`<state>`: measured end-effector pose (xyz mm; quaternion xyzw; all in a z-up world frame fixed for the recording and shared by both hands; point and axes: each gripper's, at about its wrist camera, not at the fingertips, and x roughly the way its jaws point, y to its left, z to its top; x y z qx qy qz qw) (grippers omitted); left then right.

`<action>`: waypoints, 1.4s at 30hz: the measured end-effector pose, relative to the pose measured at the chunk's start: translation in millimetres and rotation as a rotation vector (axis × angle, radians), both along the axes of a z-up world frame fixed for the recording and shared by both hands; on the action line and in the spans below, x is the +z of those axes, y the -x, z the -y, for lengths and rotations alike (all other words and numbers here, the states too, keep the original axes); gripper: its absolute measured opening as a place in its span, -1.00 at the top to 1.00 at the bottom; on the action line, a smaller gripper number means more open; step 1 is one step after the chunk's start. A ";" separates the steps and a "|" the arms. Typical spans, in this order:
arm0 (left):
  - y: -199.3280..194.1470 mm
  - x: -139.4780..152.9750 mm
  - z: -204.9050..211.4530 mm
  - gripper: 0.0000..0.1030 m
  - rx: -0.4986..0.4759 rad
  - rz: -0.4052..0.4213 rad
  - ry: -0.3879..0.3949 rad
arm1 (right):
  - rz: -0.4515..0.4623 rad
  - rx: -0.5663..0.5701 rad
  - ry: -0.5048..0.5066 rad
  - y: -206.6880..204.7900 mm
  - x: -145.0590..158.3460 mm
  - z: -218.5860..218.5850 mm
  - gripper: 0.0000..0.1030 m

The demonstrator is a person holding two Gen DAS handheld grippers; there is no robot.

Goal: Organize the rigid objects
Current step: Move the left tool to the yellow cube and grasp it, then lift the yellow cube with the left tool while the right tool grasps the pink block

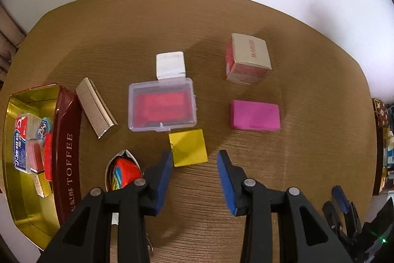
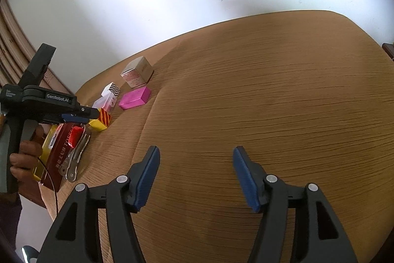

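The yellow box [image 1: 188,147] lies flat on the wooden worktop [image 1: 307,152], turned so one corner points toward the left gripper [image 1: 194,159]; it looks nearly square from above, so no long axis can be told. In the right wrist view its side shows red and yellow diagonal stripes [image 2: 100,120]. The left gripper hangs just above it with jaws spread wide, the left blue pad close to the box's near-left corner, nothing gripped.

Beyond it lies a clear plastic case [image 1: 162,105] holding something red, its long axis running left to right. A white box [image 1: 170,65] touches its far edge. To the right, a pink block [image 1: 254,115] lies lengthwise left to right, and a pink-and-cream carton [image 1: 247,58] stands farther back. A ribbed silver case [image 1: 96,107] lies diagonally beside the open TOFFEE tin [image 1: 67,144], which sits at the left with small packs inside.

The right gripper [image 2: 195,174] hovers over bare worktop well to the right, jaws wide apart and empty.
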<state>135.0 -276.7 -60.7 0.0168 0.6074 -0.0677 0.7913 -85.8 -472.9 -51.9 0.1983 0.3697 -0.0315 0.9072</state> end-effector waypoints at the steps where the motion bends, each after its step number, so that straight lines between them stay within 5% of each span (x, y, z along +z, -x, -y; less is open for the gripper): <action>1: -1.2 -0.2 -1.1 0.26 0.001 -0.006 0.010 | 0.000 0.000 0.000 -0.2 0.2 -0.1 -0.16; 7: -4.0 4.5 -13.1 0.12 0.013 -0.027 0.044 | 0.001 0.001 -0.003 1.4 0.7 0.1 -0.19; 10: -4.8 2.7 -11.1 0.09 0.003 -0.025 -0.006 | 0.002 0.002 -0.005 1.7 1.0 0.0 -0.20; 26: -9.6 -3.5 -22.4 0.09 0.029 -0.040 -0.016 | 0.011 0.008 -0.015 3.9 3.9 0.8 -0.28; 28: -8.2 -6.9 -24.4 0.41 0.034 -0.060 0.009 | 0.010 0.006 -0.017 3.5 3.9 0.9 -0.29; 32: -2.5 -3.9 -23.4 0.41 0.020 -0.050 0.028 | 0.009 0.005 -0.022 3.1 3.4 1.5 -0.31; 42: 70.5 30.9 -34.5 0.41 -0.057 0.077 0.111 | 0.004 0.007 -0.010 0.7 3.9 -1.5 -0.35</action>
